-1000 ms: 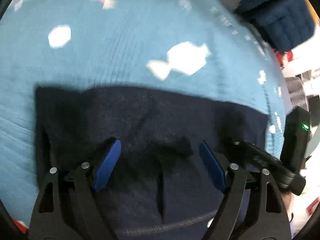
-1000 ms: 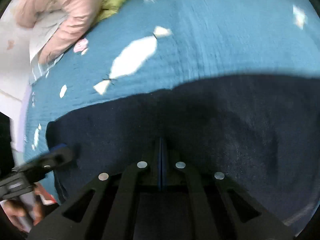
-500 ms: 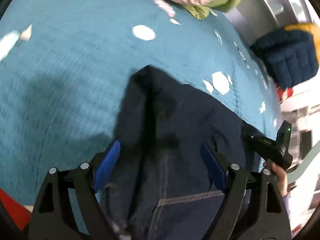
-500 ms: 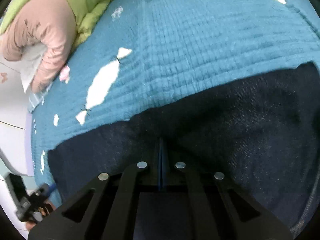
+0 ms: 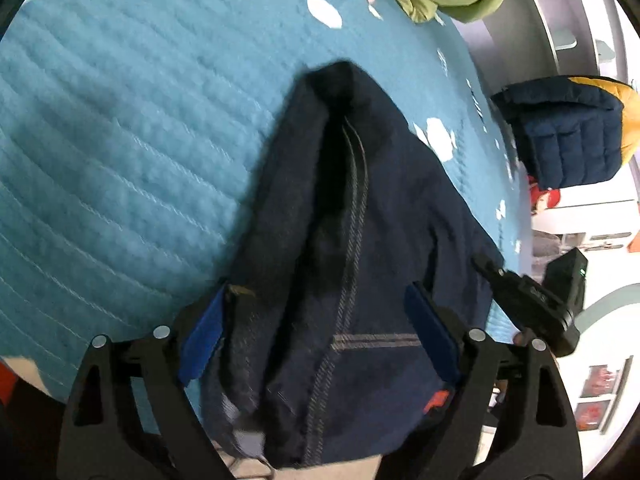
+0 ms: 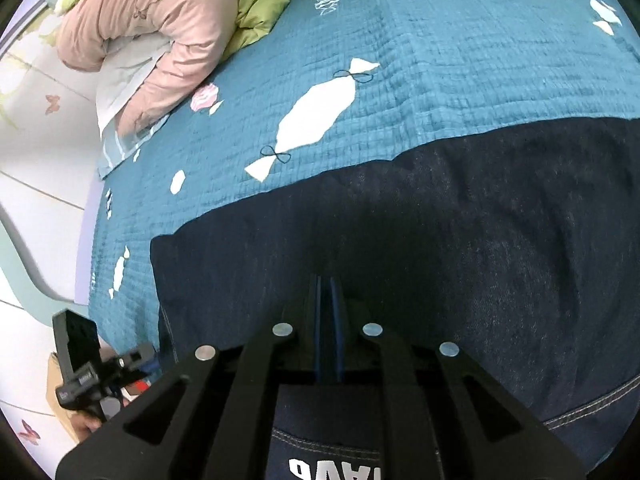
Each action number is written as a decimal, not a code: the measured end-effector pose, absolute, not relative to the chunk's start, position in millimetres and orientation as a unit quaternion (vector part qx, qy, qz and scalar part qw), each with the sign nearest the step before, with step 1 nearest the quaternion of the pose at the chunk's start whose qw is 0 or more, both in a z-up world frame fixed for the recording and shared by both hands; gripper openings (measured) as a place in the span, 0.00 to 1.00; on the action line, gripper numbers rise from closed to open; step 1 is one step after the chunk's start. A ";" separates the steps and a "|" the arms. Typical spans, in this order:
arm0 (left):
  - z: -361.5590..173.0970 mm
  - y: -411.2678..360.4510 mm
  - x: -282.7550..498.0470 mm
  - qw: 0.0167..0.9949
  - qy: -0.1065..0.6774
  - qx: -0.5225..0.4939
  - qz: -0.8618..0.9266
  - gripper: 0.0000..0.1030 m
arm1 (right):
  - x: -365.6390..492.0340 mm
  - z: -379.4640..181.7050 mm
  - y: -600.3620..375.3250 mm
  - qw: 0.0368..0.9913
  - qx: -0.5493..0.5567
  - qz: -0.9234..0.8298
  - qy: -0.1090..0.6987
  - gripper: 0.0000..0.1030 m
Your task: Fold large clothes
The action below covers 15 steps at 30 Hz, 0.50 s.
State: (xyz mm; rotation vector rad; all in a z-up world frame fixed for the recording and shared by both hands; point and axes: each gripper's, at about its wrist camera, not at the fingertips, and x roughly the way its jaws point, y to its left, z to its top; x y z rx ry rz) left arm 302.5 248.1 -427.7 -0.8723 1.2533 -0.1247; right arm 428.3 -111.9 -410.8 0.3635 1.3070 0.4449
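Dark navy jeans (image 5: 348,264) lie folded on a teal quilted bedspread (image 5: 120,140); pale stitched seams run down the middle. My left gripper (image 5: 316,332) is open, its blue pads either side of the jeans' near end. In the right wrist view the jeans (image 6: 460,240) spread flat across the lower half. My right gripper (image 6: 329,308) has its pads pressed together over the denim; whether cloth sits between them is hidden. The right gripper also shows in the left wrist view (image 5: 532,300), and the left one in the right wrist view (image 6: 100,368).
A pink and green duvet (image 6: 160,36) is bunched at the far end of the bed. A navy and yellow padded jacket (image 5: 568,132) lies off the bed's right side. The bedspread (image 6: 440,60) has white candy-shaped prints.
The left gripper has swung round and pulled back, so the jeans now run lengthwise away from it. The right gripper stays shut over the denim and has shifted slightly.
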 end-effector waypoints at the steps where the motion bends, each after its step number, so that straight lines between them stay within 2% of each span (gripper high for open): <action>1: -430.0 243.8 302.8 0.715 0.570 -0.401 -0.062 0.84 | 430.0 -410.5 -110.3 0.756 0.171 0.202 0.599 0.07; 7: -428.4 228.0 291.0 0.716 0.576 -0.385 -0.081 0.80 | 445.7 -412.6 -97.6 0.747 0.198 0.208 0.600 0.07; 10: -425.7 221.9 283.3 0.716 0.579 -0.378 -0.092 0.71 | 455.4 -429.8 -94.2 0.747 0.190 0.182 0.611 0.00; 13: -422.3 220.9 280.4 0.719 0.575 -0.380 -0.092 0.59 | 456.6 -438.6 -96.0 0.748 0.199 0.174 0.609 0.00; 15: -426.7 222.4 279.1 0.719 0.580 -0.375 -0.080 0.41 | 456.8 -442.5 -90.8 0.755 0.175 0.174 0.608 0.00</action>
